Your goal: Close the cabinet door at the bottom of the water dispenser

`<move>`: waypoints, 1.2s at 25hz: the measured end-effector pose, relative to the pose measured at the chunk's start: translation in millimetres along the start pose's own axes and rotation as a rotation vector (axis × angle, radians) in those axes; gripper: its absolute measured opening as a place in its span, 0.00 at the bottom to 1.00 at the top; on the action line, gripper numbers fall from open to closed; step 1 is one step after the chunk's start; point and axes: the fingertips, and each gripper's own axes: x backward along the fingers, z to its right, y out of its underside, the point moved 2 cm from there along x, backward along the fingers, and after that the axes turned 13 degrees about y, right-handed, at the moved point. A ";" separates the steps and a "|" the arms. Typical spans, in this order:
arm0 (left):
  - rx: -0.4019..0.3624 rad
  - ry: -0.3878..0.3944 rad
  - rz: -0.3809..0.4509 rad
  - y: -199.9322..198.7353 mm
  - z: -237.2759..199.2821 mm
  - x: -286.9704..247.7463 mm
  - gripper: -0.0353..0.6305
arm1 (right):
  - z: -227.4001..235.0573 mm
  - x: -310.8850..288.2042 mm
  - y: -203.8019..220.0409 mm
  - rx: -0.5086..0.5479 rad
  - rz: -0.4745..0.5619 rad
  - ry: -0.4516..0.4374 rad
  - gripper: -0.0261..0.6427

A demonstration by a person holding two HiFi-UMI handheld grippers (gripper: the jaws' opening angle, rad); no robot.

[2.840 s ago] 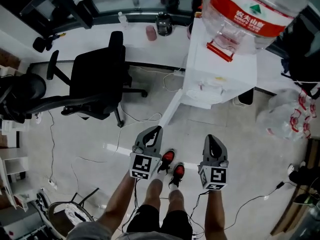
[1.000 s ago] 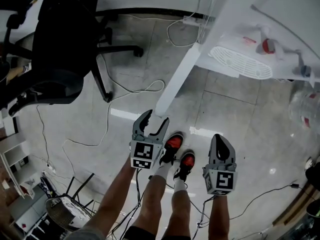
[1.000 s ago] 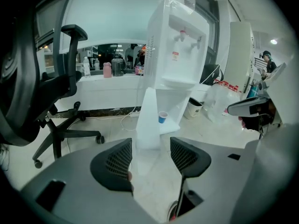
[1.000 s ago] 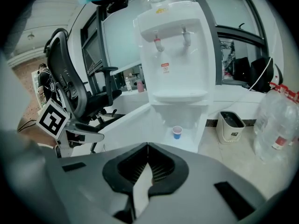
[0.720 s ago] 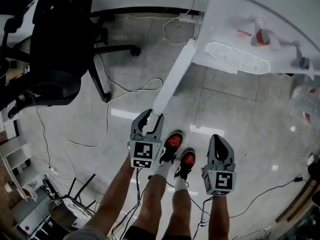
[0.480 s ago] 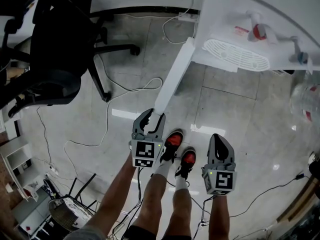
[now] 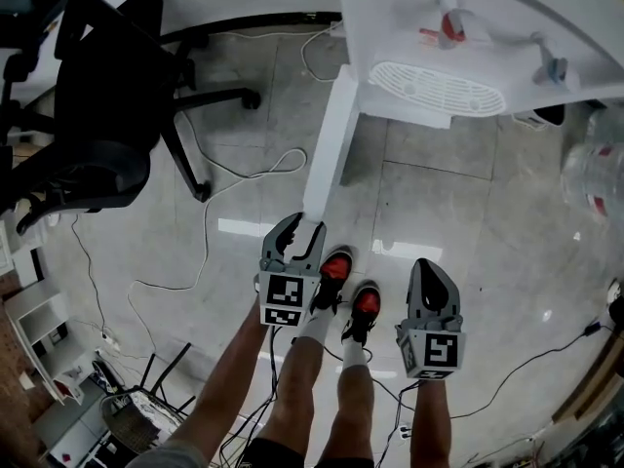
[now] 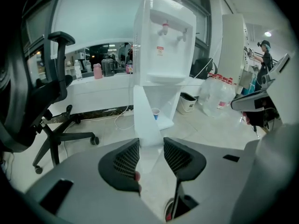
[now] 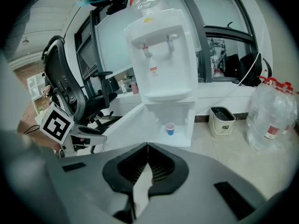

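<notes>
The white water dispenser (image 7: 429, 27) stands ahead with its bottom cabinet door (image 7: 327, 144) swung wide open toward me. My left gripper (image 7: 300, 234) is shut on the door's free edge. In the left gripper view the door (image 8: 145, 120) runs up between the pads of the left gripper (image 8: 150, 143). My right gripper (image 7: 429, 271) hangs to the right above the floor, apart from the door. In its own view the right gripper (image 9: 147, 147) is shut with nothing in it. A small blue cup (image 9: 170, 129) sits inside the open cabinet.
A black office chair (image 7: 107, 115) stands left of the door. Loose cables (image 7: 244, 178) lie on the floor near it. My red shoes (image 7: 336, 266) are just behind the grippers. A waste bin (image 9: 221, 120) and large water bottles (image 9: 273, 115) stand right of the dispenser.
The left jaws have narrowed from wide open onto the door's edge. The door now runs steeper in the head view and the dispenser has slid left. Both grippers have shifted slightly.
</notes>
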 end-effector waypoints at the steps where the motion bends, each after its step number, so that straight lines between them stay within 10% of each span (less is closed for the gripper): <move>1: -0.005 0.007 -0.001 -0.2 3.7 -1.1 0.32 | 3.1 2.3 1.3 -0.005 0.002 0.006 0.07; 30: -0.149 0.156 -0.039 -24.4 91.8 -54.8 0.24 | 64.3 34.1 27.5 -0.111 -0.009 0.093 0.07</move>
